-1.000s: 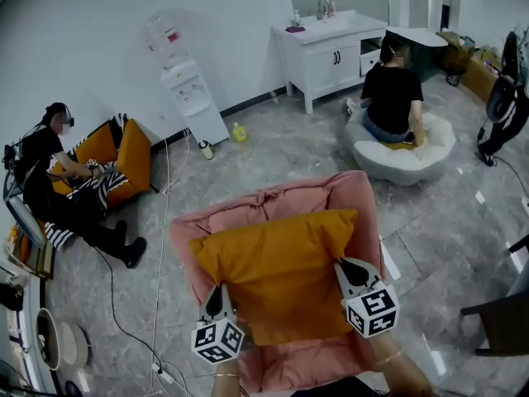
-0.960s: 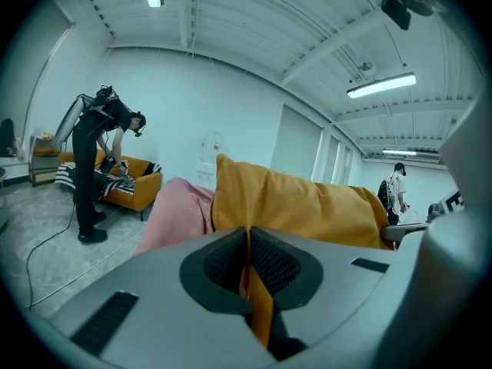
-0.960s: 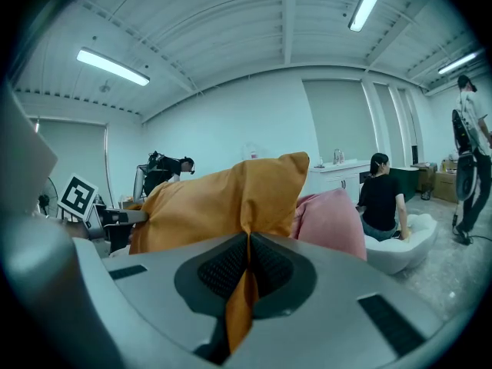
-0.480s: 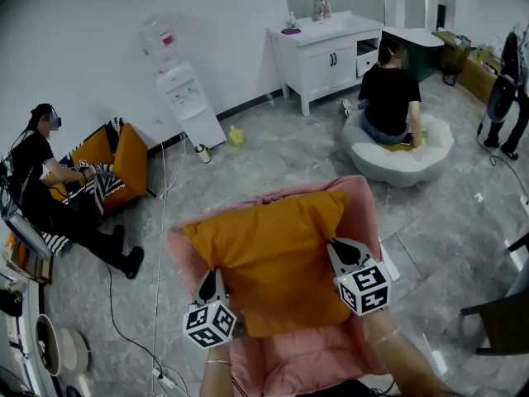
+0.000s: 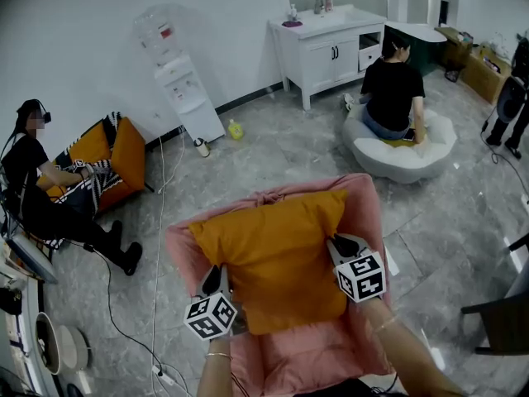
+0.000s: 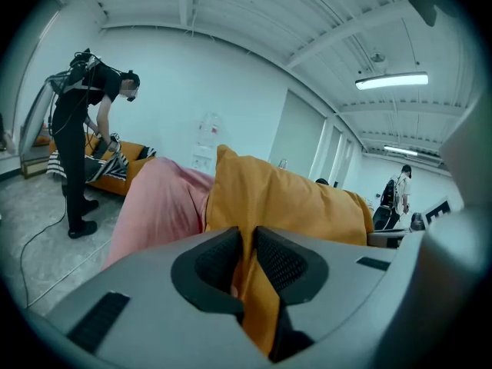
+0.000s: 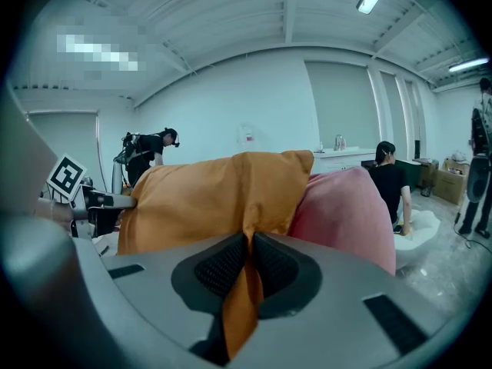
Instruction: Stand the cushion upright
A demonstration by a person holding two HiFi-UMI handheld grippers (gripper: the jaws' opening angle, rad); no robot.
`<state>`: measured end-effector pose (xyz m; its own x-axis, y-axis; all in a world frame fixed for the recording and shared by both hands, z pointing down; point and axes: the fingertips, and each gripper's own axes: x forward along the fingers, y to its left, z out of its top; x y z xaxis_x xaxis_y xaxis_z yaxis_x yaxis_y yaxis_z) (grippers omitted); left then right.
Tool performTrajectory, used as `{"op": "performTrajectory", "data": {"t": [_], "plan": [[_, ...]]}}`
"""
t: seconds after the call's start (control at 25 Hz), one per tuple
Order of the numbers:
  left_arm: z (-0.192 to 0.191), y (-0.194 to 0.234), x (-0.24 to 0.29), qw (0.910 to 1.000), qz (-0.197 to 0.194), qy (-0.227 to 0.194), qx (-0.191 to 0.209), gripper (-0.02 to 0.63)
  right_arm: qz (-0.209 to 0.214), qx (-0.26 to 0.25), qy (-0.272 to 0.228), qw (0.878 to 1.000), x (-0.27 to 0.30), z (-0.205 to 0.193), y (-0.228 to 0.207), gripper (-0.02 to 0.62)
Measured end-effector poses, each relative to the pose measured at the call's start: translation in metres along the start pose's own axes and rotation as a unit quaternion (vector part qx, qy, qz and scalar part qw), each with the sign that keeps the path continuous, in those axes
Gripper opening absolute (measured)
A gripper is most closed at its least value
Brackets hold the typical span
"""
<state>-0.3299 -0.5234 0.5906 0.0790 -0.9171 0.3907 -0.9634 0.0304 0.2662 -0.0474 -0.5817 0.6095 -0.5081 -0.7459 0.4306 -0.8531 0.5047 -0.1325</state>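
Observation:
An orange cushion (image 5: 273, 259) leans against the back of a pink armchair (image 5: 368, 209), its near edge toward me. My left gripper (image 5: 216, 279) holds the cushion's near left corner and my right gripper (image 5: 337, 245) holds its near right corner. In the left gripper view a fold of orange cushion (image 6: 284, 198) fabric runs between the pads of the gripper (image 6: 247, 244). The right gripper (image 7: 250, 252) likewise pinches a strip of the cushion (image 7: 215, 191). Both pairs of jaws are opening, with the fabric still between them.
A water dispenser (image 5: 182, 81) and a white cabinet (image 5: 331, 44) stand at the far wall. One person (image 5: 393, 89) sits on a white pouf (image 5: 405, 155); another (image 5: 37, 180) sits by an orange chair at left. Cables (image 5: 157, 246) cross the floor. A dark chair (image 5: 496, 321) is at right.
Both grippers have moved forward toward the armchair's back with the cushion's near edge, and the cushion now lies closer against the backrest.

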Motion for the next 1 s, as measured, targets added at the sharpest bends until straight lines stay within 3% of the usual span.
{"op": "performTrajectory", "data": {"t": [0.36,0.68,1.0], "plan": [[-0.011,0.009,0.014,0.9997,0.01,0.02,0.002,0.147,0.005,0.015,0.0,1.0,0.017,-0.01,-0.01,0.083],[-0.01,0.018,0.004,0.9997,0.021,0.013,-0.007,0.251,0.003,0.026,-0.01,1.0,0.005,-0.007,-0.016,0.133],[0.004,0.005,-0.029,0.9997,0.019,-0.012,0.005,0.25,-0.003,0.02,-0.05,0.999,-0.031,0.015,-0.012,0.131]]}}
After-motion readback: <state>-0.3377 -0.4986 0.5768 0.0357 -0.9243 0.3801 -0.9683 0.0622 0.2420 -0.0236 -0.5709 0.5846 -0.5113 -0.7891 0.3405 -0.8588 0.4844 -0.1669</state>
